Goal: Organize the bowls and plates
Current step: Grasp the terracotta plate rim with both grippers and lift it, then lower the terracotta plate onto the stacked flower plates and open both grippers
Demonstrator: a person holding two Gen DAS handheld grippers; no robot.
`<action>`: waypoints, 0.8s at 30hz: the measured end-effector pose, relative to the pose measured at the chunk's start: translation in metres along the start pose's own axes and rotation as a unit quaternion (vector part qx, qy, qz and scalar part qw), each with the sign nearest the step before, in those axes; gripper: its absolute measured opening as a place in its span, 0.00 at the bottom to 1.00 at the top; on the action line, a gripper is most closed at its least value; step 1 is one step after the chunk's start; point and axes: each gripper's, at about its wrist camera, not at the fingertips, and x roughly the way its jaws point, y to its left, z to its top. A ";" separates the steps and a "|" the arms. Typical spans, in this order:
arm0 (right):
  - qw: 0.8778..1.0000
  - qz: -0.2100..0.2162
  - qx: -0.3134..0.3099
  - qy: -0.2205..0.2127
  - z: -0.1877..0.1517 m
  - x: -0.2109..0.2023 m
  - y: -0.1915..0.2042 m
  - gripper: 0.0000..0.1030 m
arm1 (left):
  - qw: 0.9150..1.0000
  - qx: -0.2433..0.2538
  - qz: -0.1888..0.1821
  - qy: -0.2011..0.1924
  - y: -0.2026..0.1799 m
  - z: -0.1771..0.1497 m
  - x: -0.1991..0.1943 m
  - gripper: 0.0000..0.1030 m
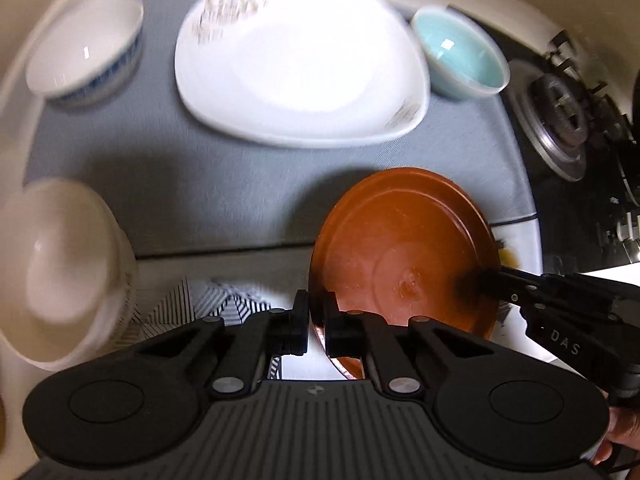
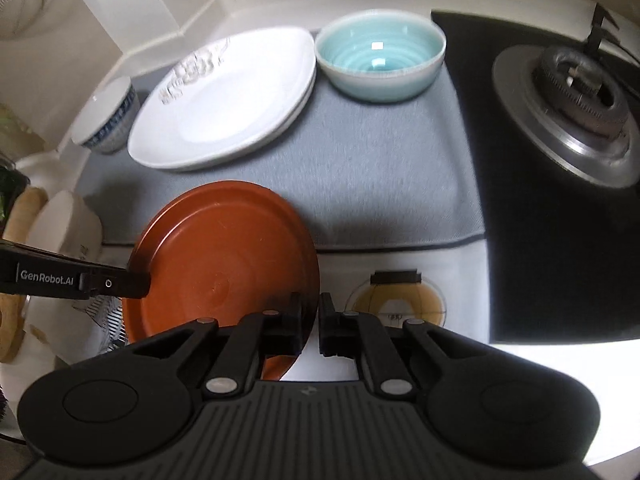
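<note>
Rust-brown round plate (image 2: 224, 264), shallow-rimmed, glossy, faintly scuffed.

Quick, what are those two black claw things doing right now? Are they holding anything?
Left gripper: shut on the left rim of the brown plate.
Right gripper: shut on the same plate's right rim.

Right wrist view, item positions:
- mat (image 2: 360, 184): ctr of frame, on surface (image 2: 460, 280).
- lg plate (image 2: 224, 108): upper left, on mat.
- bowl (image 2: 380, 60): upper ctr, just right of lg plate.
- sm bowl (image 2: 108, 120): left of lg plate.
- round plate (image 2: 224, 264): lower left, overlapping mat's front edge.
- burner (image 2: 576, 112): upper right, beside mat.
- cup (image 2: 68, 224): far left.
</note>
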 end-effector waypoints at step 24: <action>0.986 0.037 -0.027 -0.162 0.088 -0.126 0.056 0.09 | 0.983 -0.053 -0.094 -0.147 0.037 0.058 -0.135 0.07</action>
